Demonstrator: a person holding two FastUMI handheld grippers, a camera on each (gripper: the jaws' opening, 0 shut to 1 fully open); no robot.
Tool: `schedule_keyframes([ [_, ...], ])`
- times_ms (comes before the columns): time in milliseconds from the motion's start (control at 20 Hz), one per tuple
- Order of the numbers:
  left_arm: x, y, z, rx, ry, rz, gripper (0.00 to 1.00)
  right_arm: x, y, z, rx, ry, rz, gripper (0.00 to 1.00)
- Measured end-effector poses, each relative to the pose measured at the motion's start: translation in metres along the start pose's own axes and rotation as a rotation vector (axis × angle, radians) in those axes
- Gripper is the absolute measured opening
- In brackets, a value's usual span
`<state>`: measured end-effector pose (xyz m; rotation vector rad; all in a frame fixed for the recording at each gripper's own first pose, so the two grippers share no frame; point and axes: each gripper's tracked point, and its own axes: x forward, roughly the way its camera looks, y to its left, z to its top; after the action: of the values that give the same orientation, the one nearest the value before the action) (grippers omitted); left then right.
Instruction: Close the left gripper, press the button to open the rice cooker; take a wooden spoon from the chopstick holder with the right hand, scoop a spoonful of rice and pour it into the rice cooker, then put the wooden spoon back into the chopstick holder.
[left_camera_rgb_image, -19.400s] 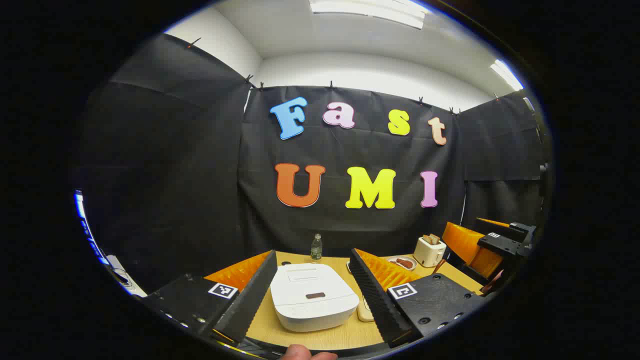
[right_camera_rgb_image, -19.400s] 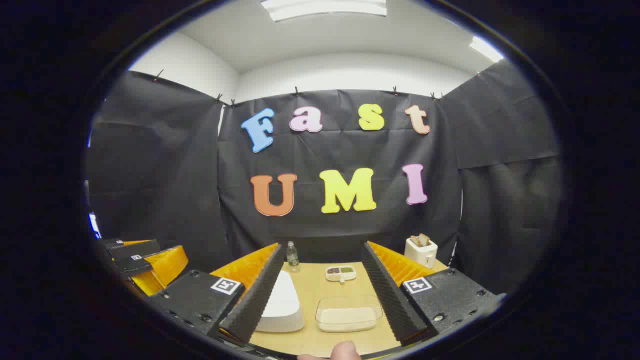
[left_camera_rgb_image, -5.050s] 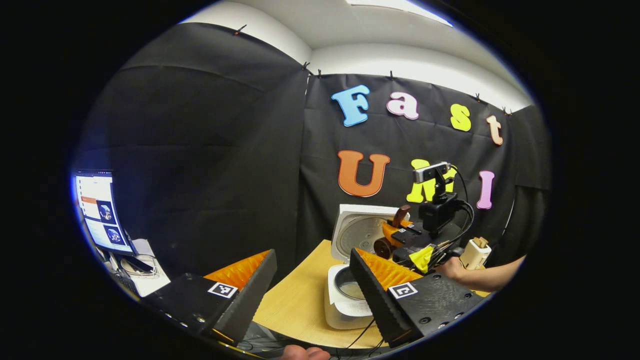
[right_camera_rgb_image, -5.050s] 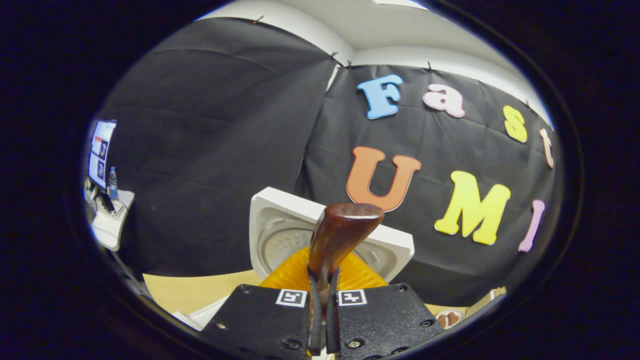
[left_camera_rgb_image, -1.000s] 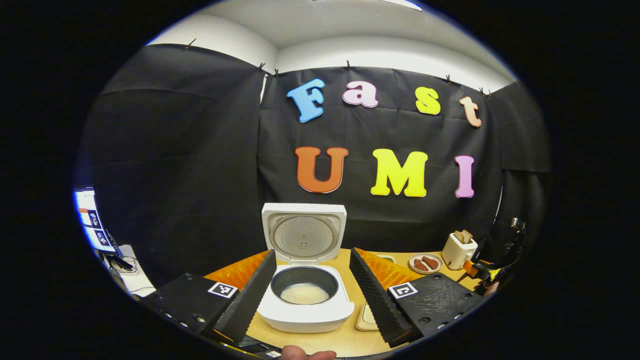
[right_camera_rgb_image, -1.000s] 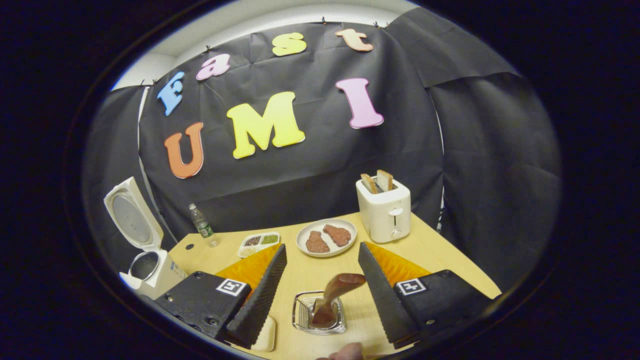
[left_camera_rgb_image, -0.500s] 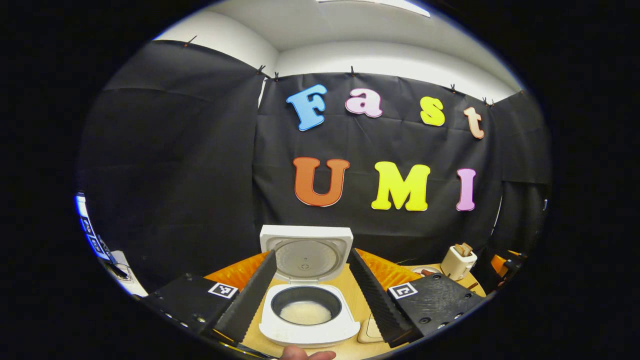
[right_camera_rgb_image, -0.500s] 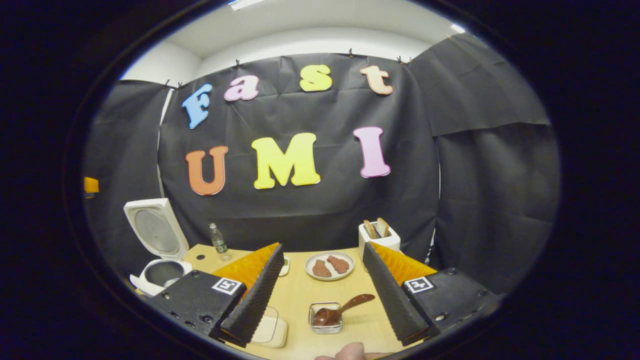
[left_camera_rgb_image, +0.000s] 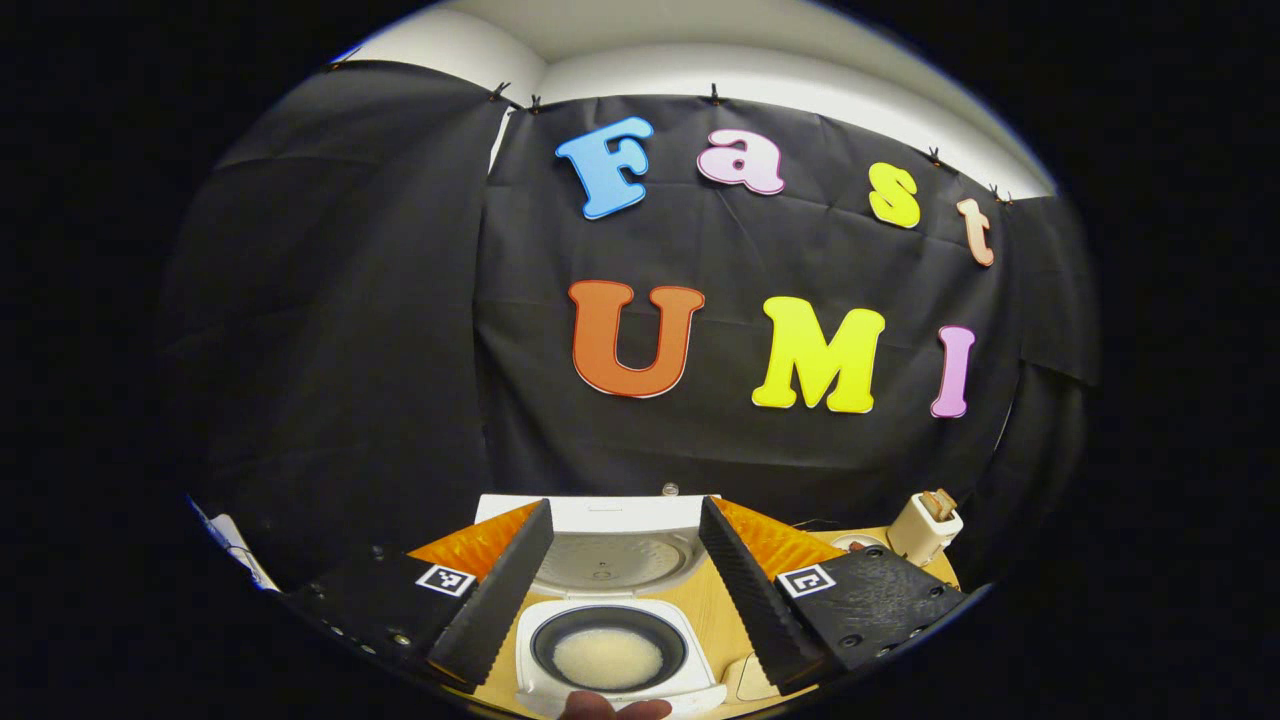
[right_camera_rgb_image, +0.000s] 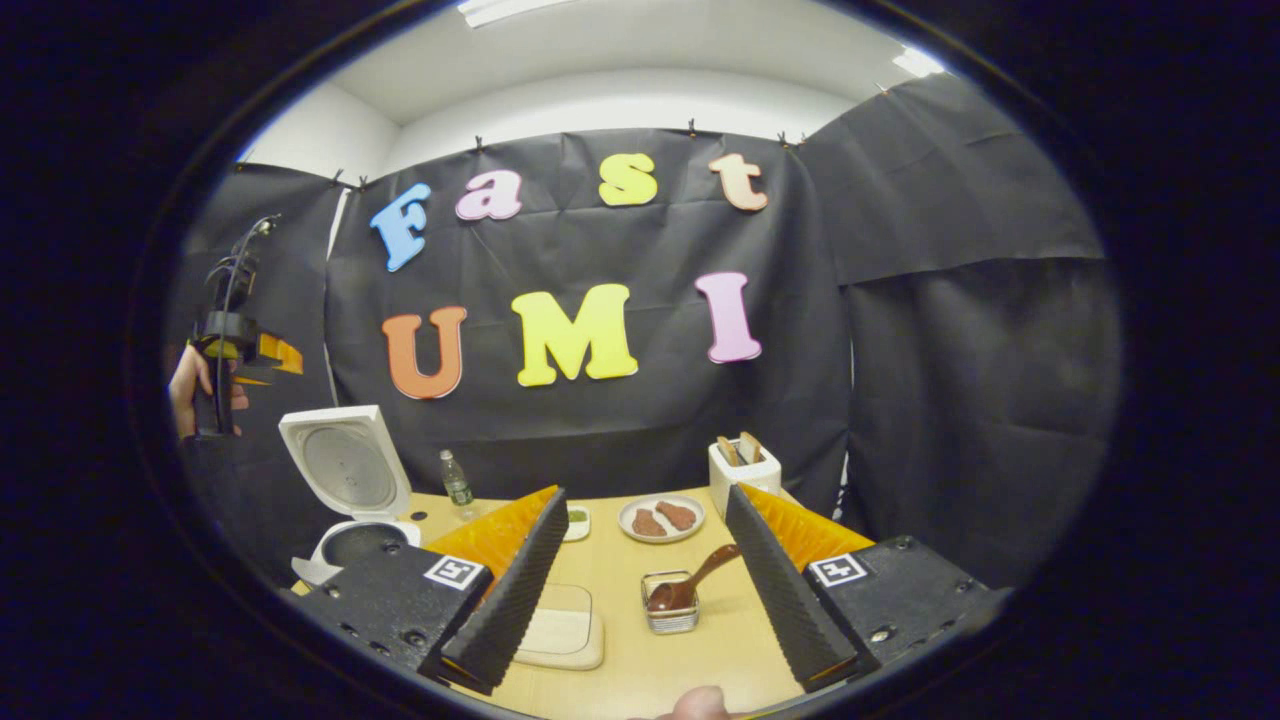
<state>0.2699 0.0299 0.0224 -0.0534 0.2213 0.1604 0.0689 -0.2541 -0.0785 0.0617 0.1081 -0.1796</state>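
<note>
The white rice cooker (left_camera_rgb_image: 612, 672) stands open below my left gripper (left_camera_rgb_image: 622, 600), lid (left_camera_rgb_image: 610, 545) upright and white rice in its pot. That gripper is open with nothing between its fingers. In the right gripper view the brown wooden spoon (right_camera_rgb_image: 695, 585) leans in the clear chopstick holder (right_camera_rgb_image: 670, 612) on the table. My right gripper (right_camera_rgb_image: 645, 595) is open and empty, pulled back from the holder. A clear container of rice (right_camera_rgb_image: 562, 625) lies left of the holder. At the far left a hand holds the left gripper (right_camera_rgb_image: 262, 357) above the cooker (right_camera_rgb_image: 345, 490).
A plate of meat pieces (right_camera_rgb_image: 660, 518), a white toaster with bread (right_camera_rgb_image: 745, 462), a small divided dish (right_camera_rgb_image: 577, 520) and a water bottle (right_camera_rgb_image: 458, 480) stand along the back of the wooden table (right_camera_rgb_image: 620, 665). The toaster (left_camera_rgb_image: 925, 520) also sits at the right.
My right gripper has backed away from the chopstick holder, leaving the spoon in it. My left gripper has moved closer over the open cooker, staying open.
</note>
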Motion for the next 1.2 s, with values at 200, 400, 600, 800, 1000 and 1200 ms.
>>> schedule_keyframes([
  [200,0.060,0.022,0.000,-0.008,0.079,0.033,0.94,-0.027,-0.008,-0.019,0.021,0.043,-0.047,1.00],
  [400,0.099,0.039,-0.024,-0.040,0.203,0.068,0.95,-0.036,-0.021,-0.027,0.040,0.062,-0.086,0.99],
  [600,0.106,0.038,-0.045,-0.043,0.279,0.058,0.95,-0.038,-0.022,-0.033,0.044,0.073,-0.099,0.99],
  [800,0.095,0.040,-0.055,0.009,0.315,0.072,0.97,-0.032,-0.007,-0.046,0.028,0.111,-0.043,0.99],
  [1000,0.075,0.029,-0.062,0.026,0.282,0.060,0.97,-0.022,0.020,-0.046,-0.027,0.139,0.054,0.99],
  [1200,0.054,0.020,-0.076,0.026,0.285,0.027,0.97,-0.015,0.042,-0.034,-0.048,0.110,0.126,1.00],
])
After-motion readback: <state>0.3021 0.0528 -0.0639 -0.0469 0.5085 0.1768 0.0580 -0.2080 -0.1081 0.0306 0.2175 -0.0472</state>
